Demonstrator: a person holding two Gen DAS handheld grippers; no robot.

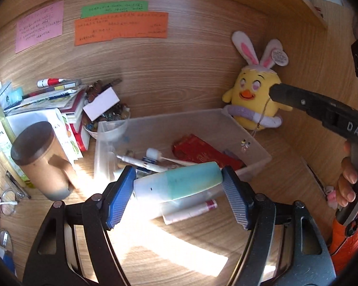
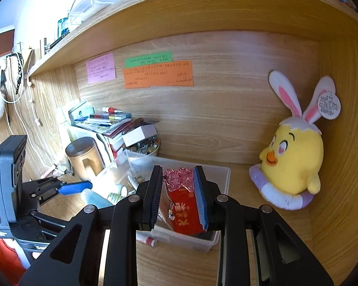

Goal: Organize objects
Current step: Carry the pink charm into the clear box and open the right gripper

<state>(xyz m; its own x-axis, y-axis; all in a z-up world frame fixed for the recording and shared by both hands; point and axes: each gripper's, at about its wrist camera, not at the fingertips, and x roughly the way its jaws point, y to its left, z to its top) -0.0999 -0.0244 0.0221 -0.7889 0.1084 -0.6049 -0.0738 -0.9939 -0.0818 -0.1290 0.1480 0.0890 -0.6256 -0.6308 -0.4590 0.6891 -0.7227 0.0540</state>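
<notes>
Holding, left tongs: we had the left gripper (image 1: 177, 181) clamped on the teal-and-white bottle (image 1: 179, 183), bottle lying crosswise, pads on its two ends, jaws fairly wide b/c of its length.
Holding, right tongs: the right gripper (image 2: 177, 195) was narrow, pinching a pink plastic charm (image 2: 179, 177) w/ a red packet (image 2: 186, 214) hanging under it.
Landmark: the clear bin (image 1: 257, 147) on the wooden desk; everything below is given relative to it.
Bottle place: just over the bin's near wall, at the front edge.
Charm + packet place: above the bin's near right part, as the right wrist view showed it.
Risk 1: end-on grip on a smooth bottle; we judged it could pivot or squirt out & drop onto the pens (image 1: 140, 160) in the bin.
Risk 2: packet dangled loose; a swing could snag the bin's rim or shed the packet.
Risk 3: a string (image 1: 262, 116) hung from the right tongs beside the yellow chick plush (image 1: 257, 95), behind-right of the bin; it might catch there.
Risk 4: brown mug (image 1: 40, 159) stood left of the bin; a wide left sweep could knock it.
Unclear: how the charm joined the packet, we couldn't tell.
</notes>
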